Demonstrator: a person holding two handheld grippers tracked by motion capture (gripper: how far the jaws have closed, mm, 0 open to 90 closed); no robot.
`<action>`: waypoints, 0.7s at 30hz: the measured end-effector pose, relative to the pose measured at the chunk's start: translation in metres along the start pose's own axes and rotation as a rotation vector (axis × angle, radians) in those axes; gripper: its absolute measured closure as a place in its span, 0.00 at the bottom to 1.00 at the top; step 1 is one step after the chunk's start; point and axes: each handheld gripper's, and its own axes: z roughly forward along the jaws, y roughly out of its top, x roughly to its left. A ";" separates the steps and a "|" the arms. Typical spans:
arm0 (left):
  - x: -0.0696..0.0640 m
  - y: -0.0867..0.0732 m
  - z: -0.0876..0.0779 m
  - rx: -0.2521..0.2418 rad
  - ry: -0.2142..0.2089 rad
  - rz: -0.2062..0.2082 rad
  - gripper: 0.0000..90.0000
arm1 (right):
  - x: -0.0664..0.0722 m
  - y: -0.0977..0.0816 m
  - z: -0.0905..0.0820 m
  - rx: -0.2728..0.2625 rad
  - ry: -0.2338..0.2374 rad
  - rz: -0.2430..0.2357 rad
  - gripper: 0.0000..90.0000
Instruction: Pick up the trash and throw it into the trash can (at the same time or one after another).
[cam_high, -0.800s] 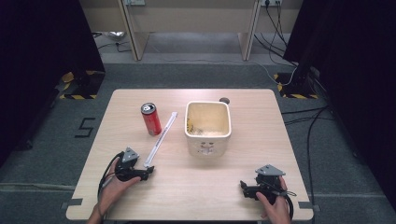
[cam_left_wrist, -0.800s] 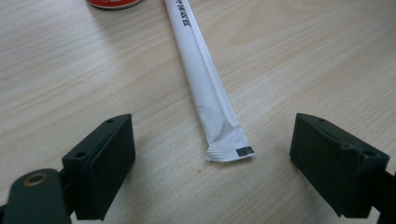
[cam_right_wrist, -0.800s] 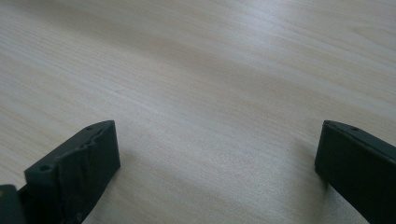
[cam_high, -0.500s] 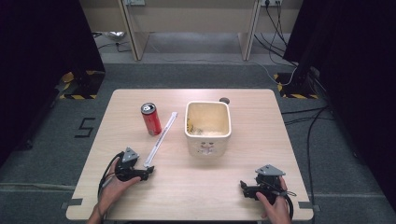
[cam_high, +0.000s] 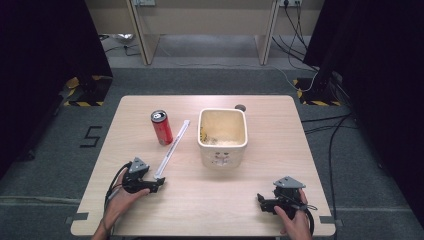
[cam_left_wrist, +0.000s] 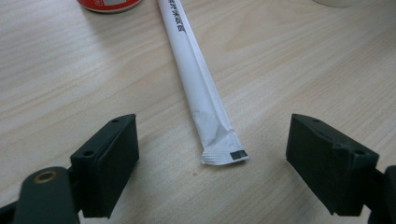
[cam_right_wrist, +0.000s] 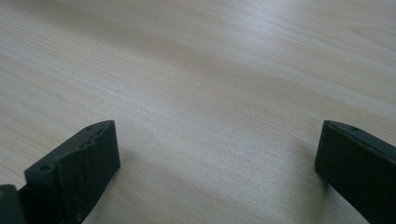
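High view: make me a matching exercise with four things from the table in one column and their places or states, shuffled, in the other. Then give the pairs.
Things:
1. red can
2. white wrapped straw
3. cream square container
4. right gripper

Places or states:
A. lies flat, its near end just ahead of the open left gripper
B. open, over bare wood near the table's right front corner
C. stands upright, left of the straw
D. sits mid-table, open top, bits of something inside

Pairs: 1-C, 2-A, 3-D, 4-B
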 end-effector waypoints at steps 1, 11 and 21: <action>0.000 0.000 0.000 0.000 0.000 0.000 0.19 | 0.000 0.000 0.000 0.001 0.000 0.003 0.00; -0.002 0.012 -0.001 -0.019 0.005 0.012 0.23 | 0.000 0.000 0.000 0.000 0.000 0.000 0.00; 0.003 0.019 0.002 -0.025 0.005 -0.017 0.31 | 0.000 0.000 0.000 0.000 0.000 0.000 0.00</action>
